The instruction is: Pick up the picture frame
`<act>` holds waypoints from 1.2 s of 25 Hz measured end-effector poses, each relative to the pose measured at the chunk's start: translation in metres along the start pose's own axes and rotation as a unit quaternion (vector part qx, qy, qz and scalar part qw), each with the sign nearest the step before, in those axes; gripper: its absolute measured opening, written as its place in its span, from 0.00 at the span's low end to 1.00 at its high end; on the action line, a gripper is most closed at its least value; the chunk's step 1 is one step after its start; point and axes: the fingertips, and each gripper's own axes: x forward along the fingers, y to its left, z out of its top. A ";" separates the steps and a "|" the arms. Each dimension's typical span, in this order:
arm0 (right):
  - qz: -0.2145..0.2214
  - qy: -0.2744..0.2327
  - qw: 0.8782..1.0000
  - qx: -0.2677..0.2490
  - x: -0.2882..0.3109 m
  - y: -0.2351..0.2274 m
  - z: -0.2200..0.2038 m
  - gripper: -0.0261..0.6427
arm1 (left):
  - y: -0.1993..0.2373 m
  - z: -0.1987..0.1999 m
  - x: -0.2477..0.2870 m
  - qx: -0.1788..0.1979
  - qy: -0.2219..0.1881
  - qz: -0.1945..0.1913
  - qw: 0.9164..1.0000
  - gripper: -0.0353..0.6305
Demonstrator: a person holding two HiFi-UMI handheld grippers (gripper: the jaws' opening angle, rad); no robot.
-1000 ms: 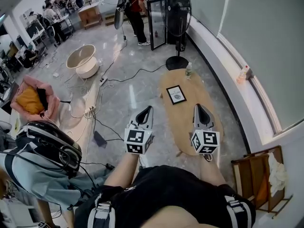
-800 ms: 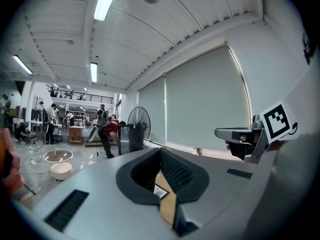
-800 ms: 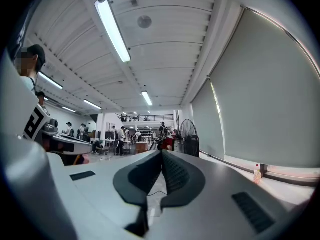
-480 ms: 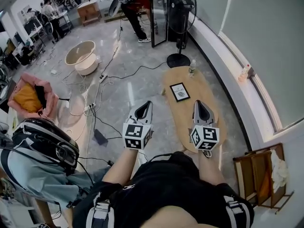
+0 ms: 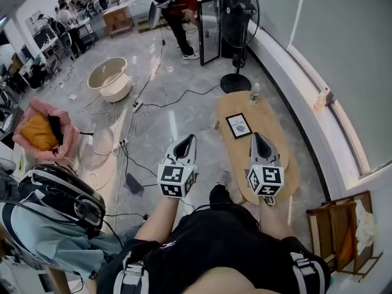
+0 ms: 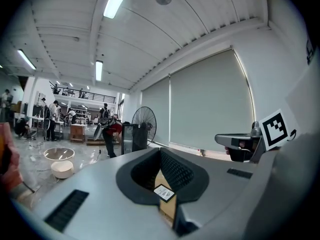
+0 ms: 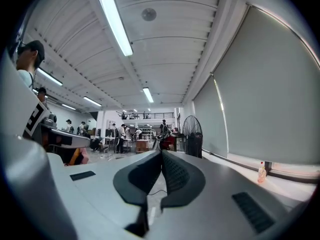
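Basin: a pale round basin (image 5: 109,78) sits on the floor well off to the left, among loose cables. It has no part in this job.

Left gripper: the left gripper (image 5: 188,139) is held out level over the floor, just left of the table. Its jaws are pressed together with nothing between them. It points roughly toward the frame and is not yet near it.

Picture frame: the picture frame (image 5: 239,125) lies flat, face up, on the far half of the table. It has a dark border round a pale print, and it stands apart from both grippers.

Handling: to my eye it is light and stiff. The front is probably glazed, so I would expect it to be slick and to crack if dropped or squeezed across the face.

Where to grip: lying flat, it offers only its border. I would pinch one near edge or corner of the dark moulding, tip it up, and keep the pads off the pane.

Right gripper: the right gripper (image 5: 256,136) hovers over the near part of the table, just short of the frame. Its jaws are also closed and empty, so they must open first.

Table: a low oval wooden table (image 5: 286,171) runs along the wall. A small bottle (image 5: 254,94) stands at its far end, beyond the frame.
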 end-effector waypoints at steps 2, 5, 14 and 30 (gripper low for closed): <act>0.000 -0.001 1.000 0.007 0.017 -0.010 -0.007 0.06 | 0.005 -0.003 0.016 0.002 0.001 0.001 1.000 0.09; -0.001 0.000 1.000 0.013 0.049 -0.021 -0.014 0.06 | 0.016 0.000 0.046 0.010 0.003 -0.002 1.000 0.09; -0.006 0.003 1.000 0.019 0.202 -0.057 0.001 0.06 | 0.093 0.041 0.176 0.033 0.006 0.001 0.999 0.09; -0.026 0.002 1.000 -0.008 0.377 -0.171 0.033 0.06 | 0.137 0.082 0.394 0.009 -0.004 -0.021 1.000 0.09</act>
